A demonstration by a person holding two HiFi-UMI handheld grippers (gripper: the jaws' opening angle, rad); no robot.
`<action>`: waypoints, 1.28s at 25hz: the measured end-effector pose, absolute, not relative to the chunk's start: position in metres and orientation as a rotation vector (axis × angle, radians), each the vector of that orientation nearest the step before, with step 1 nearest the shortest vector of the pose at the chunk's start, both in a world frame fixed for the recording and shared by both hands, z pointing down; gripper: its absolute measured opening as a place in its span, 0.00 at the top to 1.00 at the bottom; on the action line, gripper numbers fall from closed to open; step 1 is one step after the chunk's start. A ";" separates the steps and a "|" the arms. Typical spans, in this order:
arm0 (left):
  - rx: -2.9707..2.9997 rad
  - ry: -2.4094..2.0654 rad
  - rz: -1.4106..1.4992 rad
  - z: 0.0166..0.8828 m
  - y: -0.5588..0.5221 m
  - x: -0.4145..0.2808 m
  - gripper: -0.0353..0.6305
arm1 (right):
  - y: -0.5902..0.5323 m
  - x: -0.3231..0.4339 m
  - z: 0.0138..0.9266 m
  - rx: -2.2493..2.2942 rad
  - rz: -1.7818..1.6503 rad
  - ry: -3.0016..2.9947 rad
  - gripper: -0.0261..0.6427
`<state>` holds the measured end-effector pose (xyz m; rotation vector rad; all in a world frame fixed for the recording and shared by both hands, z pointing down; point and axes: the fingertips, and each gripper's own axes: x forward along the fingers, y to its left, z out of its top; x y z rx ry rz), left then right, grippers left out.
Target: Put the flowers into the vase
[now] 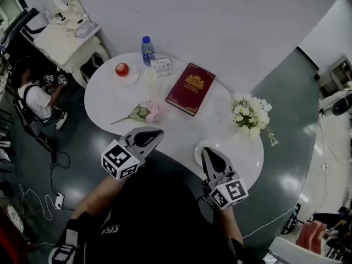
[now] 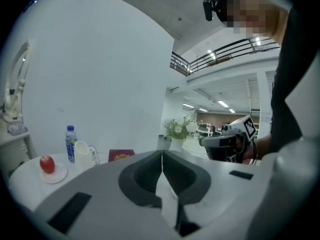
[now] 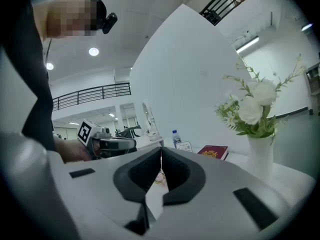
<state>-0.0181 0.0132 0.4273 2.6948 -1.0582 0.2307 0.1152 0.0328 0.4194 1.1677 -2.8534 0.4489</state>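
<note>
Pink flower on green stem [image 1: 141, 114], stem lying leftward, just beyond grey left gripper [image 1: 158, 132]; right gripper [image 1: 208, 150] farther; both pressed together, empty.

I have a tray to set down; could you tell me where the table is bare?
Bare: the stretch between the pink flower and the vase, nearer than the red book. Crowded: the far edge, with apple, bottle, cup.

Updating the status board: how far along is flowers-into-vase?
Done: a white bouquet already stands in the vase. In hand: nothing. The left gripper and right gripper both have jaws shut and empty, near the table's front edge. Left: the pink flower lies on the table, untouched; it has to be picked up and set in the vase.
</note>
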 end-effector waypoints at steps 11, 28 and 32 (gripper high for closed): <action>2.713 -1.040 0.184 0.437 -0.045 -0.146 0.93 | -0.034 0.006 0.420 1.260 0.430 -2.803 0.92; 2.733 -0.781 0.413 0.493 -0.104 -0.248 0.93 | -0.090 -0.096 0.429 1.456 0.620 -2.694 0.92; 2.683 -0.767 0.576 0.517 -0.109 -0.251 0.91 | -0.101 -0.085 0.430 1.468 0.634 -2.710 0.92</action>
